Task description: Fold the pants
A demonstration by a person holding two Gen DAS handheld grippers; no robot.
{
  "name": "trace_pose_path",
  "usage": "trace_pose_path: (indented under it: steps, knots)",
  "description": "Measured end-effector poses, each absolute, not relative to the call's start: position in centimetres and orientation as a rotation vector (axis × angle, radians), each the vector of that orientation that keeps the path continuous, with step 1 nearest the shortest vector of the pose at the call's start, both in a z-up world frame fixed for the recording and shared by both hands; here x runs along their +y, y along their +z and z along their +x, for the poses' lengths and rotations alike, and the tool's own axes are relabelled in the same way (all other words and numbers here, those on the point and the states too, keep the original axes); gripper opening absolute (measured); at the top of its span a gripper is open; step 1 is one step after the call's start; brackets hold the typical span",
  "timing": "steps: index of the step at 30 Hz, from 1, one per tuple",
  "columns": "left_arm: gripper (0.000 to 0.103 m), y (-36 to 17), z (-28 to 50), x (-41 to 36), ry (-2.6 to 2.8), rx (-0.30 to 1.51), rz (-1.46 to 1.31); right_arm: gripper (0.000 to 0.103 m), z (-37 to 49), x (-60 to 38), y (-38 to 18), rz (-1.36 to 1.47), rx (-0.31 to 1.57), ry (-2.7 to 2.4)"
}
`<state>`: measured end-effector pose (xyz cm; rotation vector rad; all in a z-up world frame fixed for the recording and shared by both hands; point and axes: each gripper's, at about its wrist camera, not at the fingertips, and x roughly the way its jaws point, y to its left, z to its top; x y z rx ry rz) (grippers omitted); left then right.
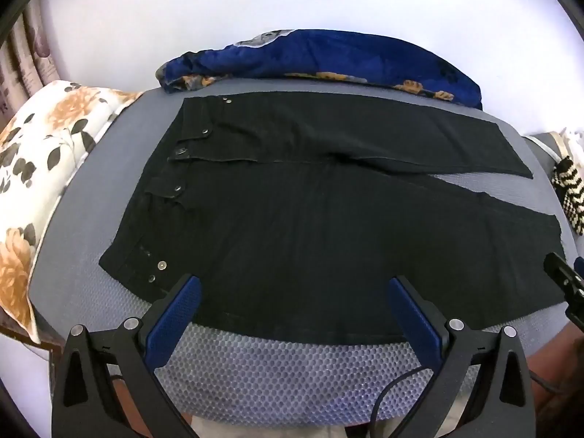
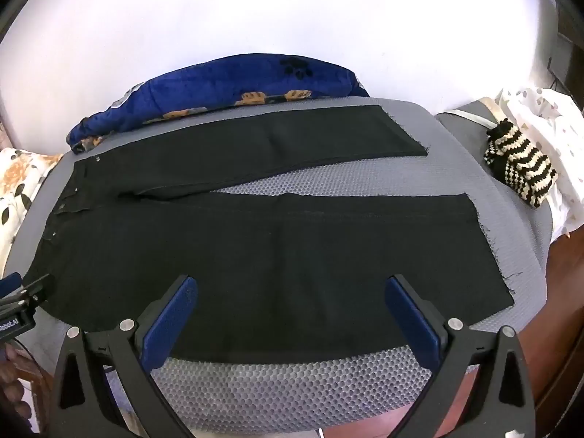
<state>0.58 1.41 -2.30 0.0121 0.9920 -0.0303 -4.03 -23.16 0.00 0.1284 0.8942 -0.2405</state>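
Black pants (image 1: 310,219) lie flat and spread on a grey mesh mat (image 1: 277,372), waistband with metal buttons (image 1: 161,265) to the left, both legs running right with a narrow gap between them. My left gripper (image 1: 294,288) is open and empty, hovering over the near edge of the near leg close to the waist. My right gripper (image 2: 292,288) is open and empty over the near edge of the same leg (image 2: 273,255), toward the hem. The right gripper's tip shows at the right edge of the left wrist view (image 1: 564,277).
A blue patterned blanket (image 1: 328,58) lies along the mat's far edge. A floral pillow (image 1: 40,168) sits at the left. A black-and-cream striped knit item (image 2: 518,160) and white cloth (image 2: 547,120) lie at the right. A white wall stands behind.
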Motion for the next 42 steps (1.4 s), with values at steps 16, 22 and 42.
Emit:
trace_pose_path:
  steps: [16, 22, 42]
  knots:
    - [0.101, -3.04, 0.61, 1.86, -0.022, 0.983, 0.024, 0.102, -3.55, -22.77, -0.36, 0.101, 0.909, -0.262]
    - [0.101, -2.91, 0.53, 1.65, -0.020, 0.955, 0.040, 0.102, -3.45, -22.79, -0.43, 0.105, 0.913, -0.265]
    - [0.101, -3.30, 0.89, 1.96, -0.027, 0.990, 0.028, 0.102, -3.53, -22.46, -0.69, 0.093, 0.915, -0.273]
